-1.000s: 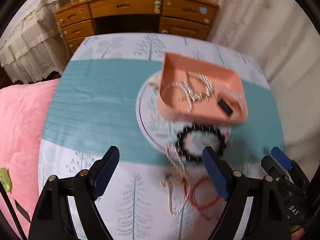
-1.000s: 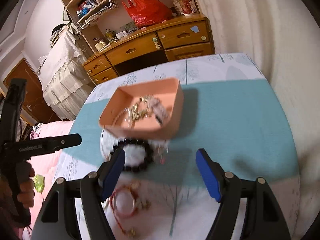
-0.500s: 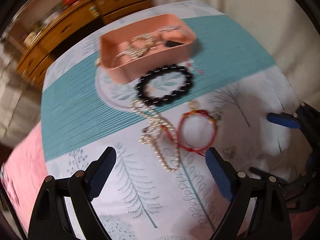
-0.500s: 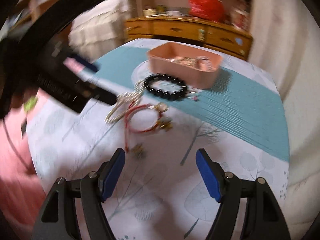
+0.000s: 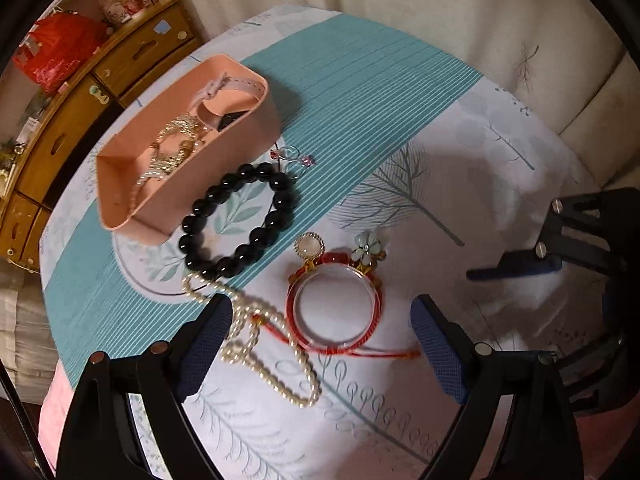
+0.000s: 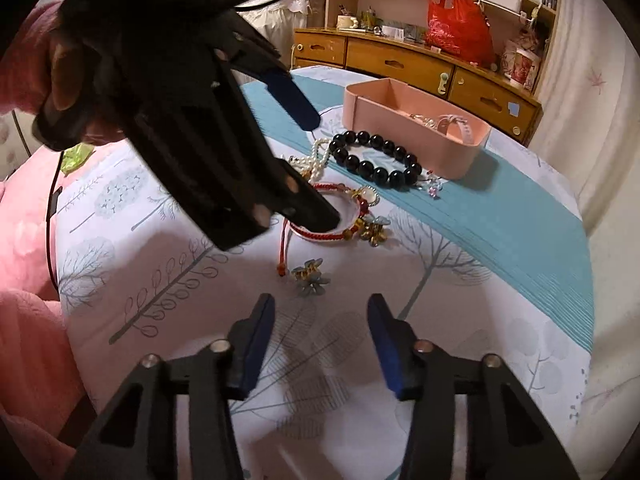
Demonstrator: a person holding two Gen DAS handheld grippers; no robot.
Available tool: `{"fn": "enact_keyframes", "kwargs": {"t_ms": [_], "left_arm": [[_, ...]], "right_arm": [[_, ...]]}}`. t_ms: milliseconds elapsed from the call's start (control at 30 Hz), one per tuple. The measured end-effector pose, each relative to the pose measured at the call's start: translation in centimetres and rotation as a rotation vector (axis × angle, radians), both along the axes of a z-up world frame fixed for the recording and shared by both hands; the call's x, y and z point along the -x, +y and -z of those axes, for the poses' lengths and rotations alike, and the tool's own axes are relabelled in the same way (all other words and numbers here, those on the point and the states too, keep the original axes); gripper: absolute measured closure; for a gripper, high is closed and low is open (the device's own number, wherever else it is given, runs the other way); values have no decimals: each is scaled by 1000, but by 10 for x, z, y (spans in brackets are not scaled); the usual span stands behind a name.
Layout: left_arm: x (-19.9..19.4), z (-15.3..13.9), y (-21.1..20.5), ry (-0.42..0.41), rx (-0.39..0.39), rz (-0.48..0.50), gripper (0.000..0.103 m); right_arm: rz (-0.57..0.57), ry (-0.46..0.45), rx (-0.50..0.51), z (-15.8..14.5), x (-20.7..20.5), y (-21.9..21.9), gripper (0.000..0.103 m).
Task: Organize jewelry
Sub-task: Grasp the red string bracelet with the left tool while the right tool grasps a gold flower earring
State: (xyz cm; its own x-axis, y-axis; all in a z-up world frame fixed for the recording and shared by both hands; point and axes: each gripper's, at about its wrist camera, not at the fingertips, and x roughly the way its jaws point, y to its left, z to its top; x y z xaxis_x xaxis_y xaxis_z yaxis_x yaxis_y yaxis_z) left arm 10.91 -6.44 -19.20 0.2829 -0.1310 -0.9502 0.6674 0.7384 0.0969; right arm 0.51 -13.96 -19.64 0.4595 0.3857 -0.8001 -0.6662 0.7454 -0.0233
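Your left gripper (image 5: 320, 344) hangs over the patterned tablecloth (image 5: 460, 184) with its jaws spread wide, holding nothing; the red cord bracelet (image 5: 334, 310), wound around a clear ring, lies between the blue pads (image 5: 436, 354). A pearl strand (image 5: 276, 344) curls just beside the left pad, touching the red cord. Beyond it lies the black bead bracelet (image 5: 240, 220), resting against the pink tray (image 5: 224, 160), which holds gold chains (image 5: 176, 148) and a pink watch strap (image 5: 236, 84). Small crystal earrings (image 5: 294, 158) sit near the tray's wall. Your right gripper (image 6: 320, 340) is also parted and empty, low over the cloth; a flower earring (image 6: 310, 276) lies just ahead of its fingertips. In the right wrist view one left finger (image 6: 316, 212) covers part of the red bracelet; contact cannot be judged
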Motion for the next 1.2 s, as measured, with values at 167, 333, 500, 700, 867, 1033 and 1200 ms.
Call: {"fn": "enact_keyframes", "kwargs": {"t_ms": [167,333,500,700,867,1033,1200], "left_arm": [[-9,14,-8,6,6,39,14],[-11,27,-15,51,-12,72,14],[-13,33,-19,62,-8,98,20],[-17,32,-16,98,68,95,45],[-20,29,-8,108,101,44,46],[-24,20,0,107,137,-24,46],[-31,-1,14,107,185,-106,46]], "right_arm": [[-31,-3,11,7,1,4,68],[-27,11,-16,9,-5,8,68],[5,47,-46,12,-14,7,68],[12,67,-82,13,-20,6,77],[12,84,-93,12,-25,7,83],[30,90,-96,10,-27,6,83],[19,90,-99,7,-24,8,84]]}}
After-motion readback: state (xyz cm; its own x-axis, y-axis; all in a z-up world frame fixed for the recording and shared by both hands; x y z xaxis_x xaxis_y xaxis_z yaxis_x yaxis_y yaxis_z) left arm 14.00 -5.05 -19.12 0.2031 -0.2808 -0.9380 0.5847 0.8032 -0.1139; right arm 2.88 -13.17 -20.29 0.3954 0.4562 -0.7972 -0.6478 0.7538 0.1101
